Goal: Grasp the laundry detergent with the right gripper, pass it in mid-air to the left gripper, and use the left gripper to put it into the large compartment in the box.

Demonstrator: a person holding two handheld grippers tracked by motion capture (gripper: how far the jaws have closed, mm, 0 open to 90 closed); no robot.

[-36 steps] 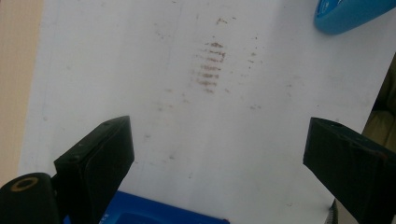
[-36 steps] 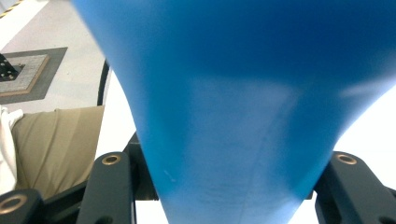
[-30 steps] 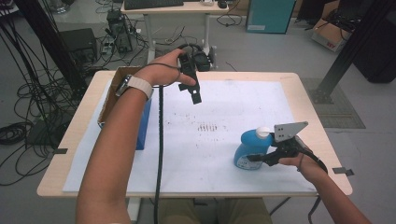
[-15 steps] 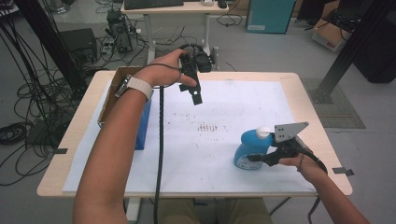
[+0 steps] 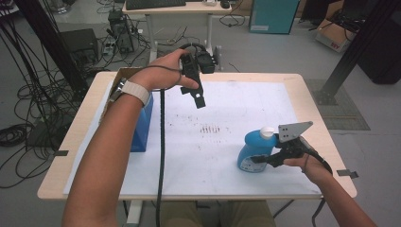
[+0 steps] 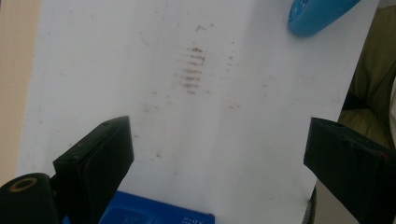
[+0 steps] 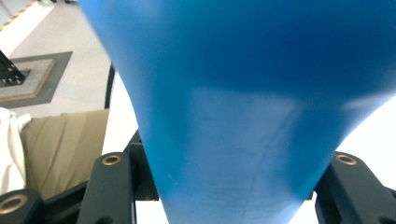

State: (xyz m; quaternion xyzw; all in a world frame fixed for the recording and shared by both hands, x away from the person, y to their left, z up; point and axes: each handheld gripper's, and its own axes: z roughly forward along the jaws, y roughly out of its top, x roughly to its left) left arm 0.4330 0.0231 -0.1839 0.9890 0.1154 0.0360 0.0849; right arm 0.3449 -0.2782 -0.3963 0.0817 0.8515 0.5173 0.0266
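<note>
Looking down in the high view, the right gripper [image 5: 265,160] clamps the blue bottle [image 5: 253,150] at about four o'clock on the white sheet [image 5: 227,165], while the left gripper [image 5: 198,97] hangs above the sheet near eleven o'clock, past the blue box [image 5: 142,127] at nine o'clock. Its own view has wide-apart jaws holding nothing, the bottle at one o'clock. Between closed jaws, the right gripper view shows the bottle's blue body [image 7: 243,107].
</note>
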